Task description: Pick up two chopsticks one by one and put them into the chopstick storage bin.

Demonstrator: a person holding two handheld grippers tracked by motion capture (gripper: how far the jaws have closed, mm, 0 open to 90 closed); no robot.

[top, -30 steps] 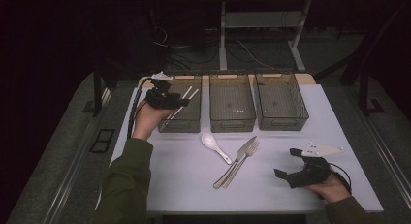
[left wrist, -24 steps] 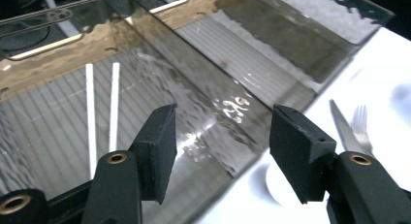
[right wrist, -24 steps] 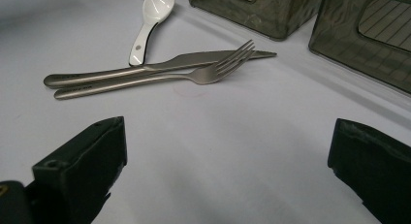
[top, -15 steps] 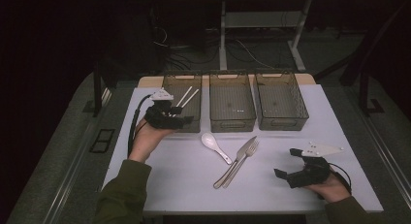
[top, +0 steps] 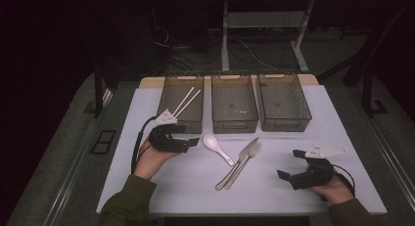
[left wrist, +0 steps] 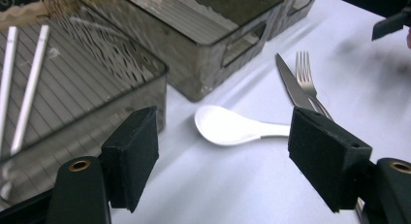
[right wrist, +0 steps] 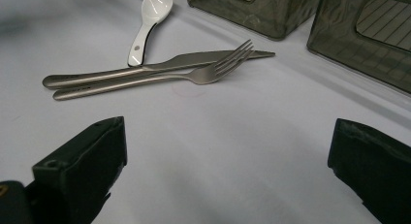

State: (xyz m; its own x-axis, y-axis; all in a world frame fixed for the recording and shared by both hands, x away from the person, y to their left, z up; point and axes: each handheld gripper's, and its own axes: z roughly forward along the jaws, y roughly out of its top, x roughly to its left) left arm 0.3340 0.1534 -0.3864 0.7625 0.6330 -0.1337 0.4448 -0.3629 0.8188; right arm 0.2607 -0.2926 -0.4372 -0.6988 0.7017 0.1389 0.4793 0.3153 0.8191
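Two black two-jaw grippers work at the white table (top: 274, 196). Nearest the person, the right gripper (top: 293, 168) rests low on the tabletop at the right, jaws spread wide with nothing between them. The left gripper (top: 192, 142) hovers just in front of the left bin; its jaws have just been opening and stand released, empty, and in its own view the one white ceramic soup spoon (left wrist: 228, 128) lies on the table between and beyond them.

Between the grippers lie three loose utensils: that spoon (top: 217, 146), one steel table knife (top: 241, 161) and one steel fork (top: 247, 160), the knife and fork side by side and touching, the spoon's handle reaching close to them. Farther back stand three smoky translucent plastic bins (top: 235, 102) in a row, and two white chopsticks (top: 185, 101) lie in the leftmost bin.

A second ago the left gripper was over the front of that leftmost bin; it has since drawn back toward the person and lower, toward the spoon. The right gripper has not moved.

The left gripper view shows the ribbed bin floor under the chopsticks (left wrist: 29, 88); the right gripper view shows a small hole in the spoon's handle end, which the high view cannot resolve.
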